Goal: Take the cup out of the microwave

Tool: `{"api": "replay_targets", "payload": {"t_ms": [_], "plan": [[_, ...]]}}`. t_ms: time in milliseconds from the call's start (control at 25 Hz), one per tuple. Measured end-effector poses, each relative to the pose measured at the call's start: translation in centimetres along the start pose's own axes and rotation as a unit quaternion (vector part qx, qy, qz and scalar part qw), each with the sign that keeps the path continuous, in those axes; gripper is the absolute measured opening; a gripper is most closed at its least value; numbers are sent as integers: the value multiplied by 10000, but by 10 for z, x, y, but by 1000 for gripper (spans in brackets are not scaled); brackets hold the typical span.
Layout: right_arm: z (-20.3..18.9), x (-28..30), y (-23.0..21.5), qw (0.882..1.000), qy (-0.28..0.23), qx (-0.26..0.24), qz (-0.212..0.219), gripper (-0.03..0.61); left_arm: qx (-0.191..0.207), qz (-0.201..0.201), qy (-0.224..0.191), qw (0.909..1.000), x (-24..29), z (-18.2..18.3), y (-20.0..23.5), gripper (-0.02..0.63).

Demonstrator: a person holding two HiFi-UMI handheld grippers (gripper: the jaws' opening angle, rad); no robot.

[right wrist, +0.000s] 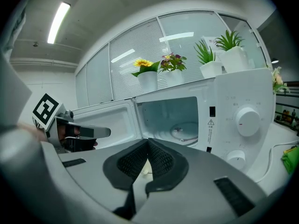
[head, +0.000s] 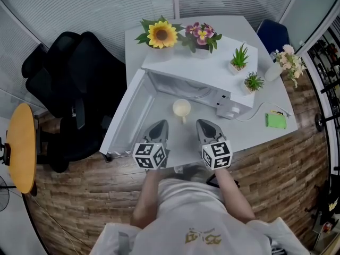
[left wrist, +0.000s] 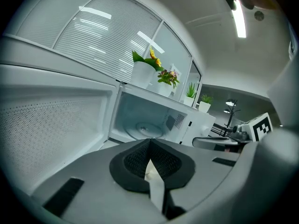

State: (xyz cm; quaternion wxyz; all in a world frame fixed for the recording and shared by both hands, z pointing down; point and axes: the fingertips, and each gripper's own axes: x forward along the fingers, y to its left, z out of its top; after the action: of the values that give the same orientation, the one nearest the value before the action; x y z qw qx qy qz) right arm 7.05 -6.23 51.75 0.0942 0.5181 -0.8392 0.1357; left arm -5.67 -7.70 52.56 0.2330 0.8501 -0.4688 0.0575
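White tabletop (head: 265,137) over wood-plank flooring (head: 79,206) is serving as the work surface. Left gripper (head: 161,122) (left wrist: 149,142) is sitting with its black ribbed pads (left wrist: 135,160) pressed fully together, nothing clamped between them. Right gripper (head: 204,122) (right wrist: 147,141) is showing the same: pads (right wrist: 161,161) meeting, no object held. Both grippers are pointing side by side toward the open white microwave oven (head: 212,73) (left wrist: 196,125) (right wrist: 243,120), tips apart from each other and clear of the table items. Cream ceramic cup (head: 181,109) is standing upright on the tabletop just ahead of the two tips and between their lines, outside the oven and in front of its opening, handle turning toward the person. Oven door (head: 127,116) (left wrist: 51,120) (right wrist: 105,120) is hanging wide open on the left; the cavity is showing only its round glass turntable (left wrist: 144,129) (right wrist: 186,128). On the oven top, a yellow sunflower in a white pot (head: 161,35) (right wrist: 145,76), a pink-flowered plant (head: 201,35) and two small spiky green plants in white pots (head: 239,58) (head: 253,82) are standing. A flat green object (head: 275,120) is lying on the table to the right, near a white cable (head: 255,116). A black office chair (head: 74,89) and a round orange stool (head: 22,139) are standing to the left of the table.
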Motion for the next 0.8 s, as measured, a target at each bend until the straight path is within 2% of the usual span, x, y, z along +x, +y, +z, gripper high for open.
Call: {"api": "replay_targets", "payload": {"t_ms": [800], "plan": [[-9, -4, 5, 9999, 163, -40, 13, 11, 9, -130, 81, 9999, 1, -6, -3, 13]]}}
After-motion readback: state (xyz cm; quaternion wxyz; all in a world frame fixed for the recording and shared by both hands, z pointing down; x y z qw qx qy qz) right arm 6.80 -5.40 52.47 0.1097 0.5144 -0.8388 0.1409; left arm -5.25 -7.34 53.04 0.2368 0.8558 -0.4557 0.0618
